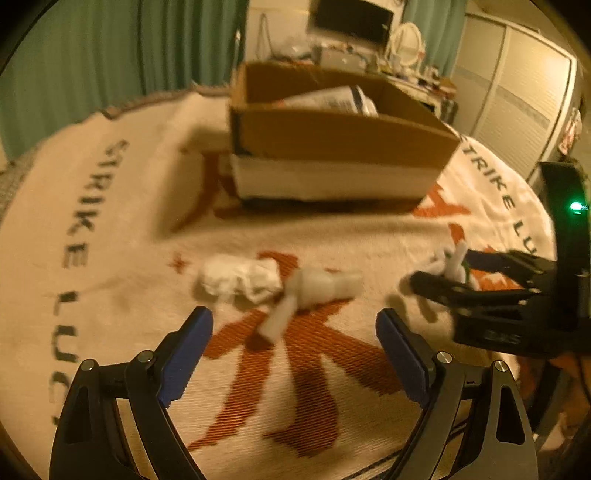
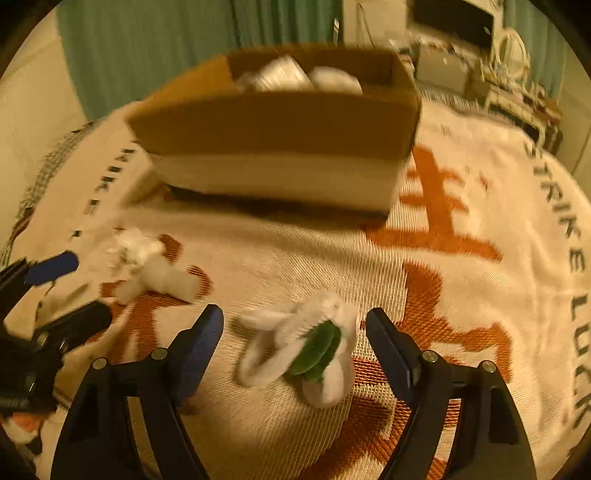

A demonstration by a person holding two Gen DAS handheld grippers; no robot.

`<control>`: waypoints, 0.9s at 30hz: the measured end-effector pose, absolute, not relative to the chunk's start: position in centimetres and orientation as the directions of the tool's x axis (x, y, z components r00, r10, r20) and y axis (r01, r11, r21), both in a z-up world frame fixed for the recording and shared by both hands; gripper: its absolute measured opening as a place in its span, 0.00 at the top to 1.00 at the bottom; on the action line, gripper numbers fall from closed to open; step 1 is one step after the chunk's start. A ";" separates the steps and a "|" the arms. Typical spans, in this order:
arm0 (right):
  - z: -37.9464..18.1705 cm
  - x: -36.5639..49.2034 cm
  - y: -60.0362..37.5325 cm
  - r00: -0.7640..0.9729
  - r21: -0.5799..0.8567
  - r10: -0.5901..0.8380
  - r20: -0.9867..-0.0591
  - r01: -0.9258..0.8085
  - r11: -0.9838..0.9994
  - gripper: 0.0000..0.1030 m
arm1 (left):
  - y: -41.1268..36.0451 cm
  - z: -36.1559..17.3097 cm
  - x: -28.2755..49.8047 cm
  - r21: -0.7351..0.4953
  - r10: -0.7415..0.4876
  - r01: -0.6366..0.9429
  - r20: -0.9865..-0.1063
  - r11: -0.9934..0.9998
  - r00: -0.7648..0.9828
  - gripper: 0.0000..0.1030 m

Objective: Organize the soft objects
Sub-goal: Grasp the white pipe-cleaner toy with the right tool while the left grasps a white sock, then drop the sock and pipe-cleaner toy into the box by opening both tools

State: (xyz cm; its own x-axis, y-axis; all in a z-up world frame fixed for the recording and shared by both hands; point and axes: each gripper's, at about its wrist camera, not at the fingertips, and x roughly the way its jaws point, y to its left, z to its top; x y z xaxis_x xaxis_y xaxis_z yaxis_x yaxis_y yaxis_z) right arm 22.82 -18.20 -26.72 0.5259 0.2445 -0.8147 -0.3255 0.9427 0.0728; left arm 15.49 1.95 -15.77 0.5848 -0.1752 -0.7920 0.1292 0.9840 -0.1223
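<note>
A white soft toy lies on the blanket just ahead of my open left gripper; it also shows in the right wrist view. A white plush with a green patch lies between the open fingers of my right gripper, untouched as far as I can tell. In the left wrist view the right gripper straddles that plush. A cardboard box stands behind, with white items inside.
A cream blanket with orange characters and "STRIKE LUCKY" lettering covers the surface. Green curtains hang behind. A cluttered desk with a monitor and a wardrobe stand at the back right.
</note>
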 end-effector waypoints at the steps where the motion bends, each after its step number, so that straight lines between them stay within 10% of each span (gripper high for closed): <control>1: -27.1 23.0 -18.4 0.515 0.086 0.249 -0.820 -0.319 0.944 0.33 | 1.6 -16.0 15.7 -0.131 -0.186 0.136 -0.799 0.982 0.572 0.14; 7: -27.0 22.8 -19.8 0.533 0.109 0.269 -0.802 -0.312 0.944 0.55 | -0.1 -17.1 17.3 -0.146 -0.215 0.172 -0.829 0.974 0.517 0.30; 16: -26.1 22.1 -21.3 0.557 0.126 0.290 -0.778 -0.313 0.941 0.56 | -0.6 -18.5 19.8 -0.080 -0.136 0.128 -0.845 0.988 0.517 0.32; 21: -26.0 21.7 -21.3 0.565 0.125 0.293 -0.772 -0.317 0.940 0.56 | 0.0 -19.1 19.7 -0.070 -0.115 0.107 -0.854 0.992 0.508 0.67; 27: -25.6 21.1 -20.8 0.578 0.112 0.296 -0.761 -0.332 0.937 0.56 | 1.4 -18.7 18.7 -0.075 -0.124 0.115 -0.851 0.990 0.510 0.83</control>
State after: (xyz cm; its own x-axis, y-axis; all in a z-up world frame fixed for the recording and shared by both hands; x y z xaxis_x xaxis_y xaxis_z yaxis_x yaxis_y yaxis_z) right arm 21.11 -20.80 -25.58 0.5781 0.2957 -0.7605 -0.3318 0.9367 0.1120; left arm 18.70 1.42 -18.70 0.5099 -0.1241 -0.8513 0.1151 0.9905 -0.0755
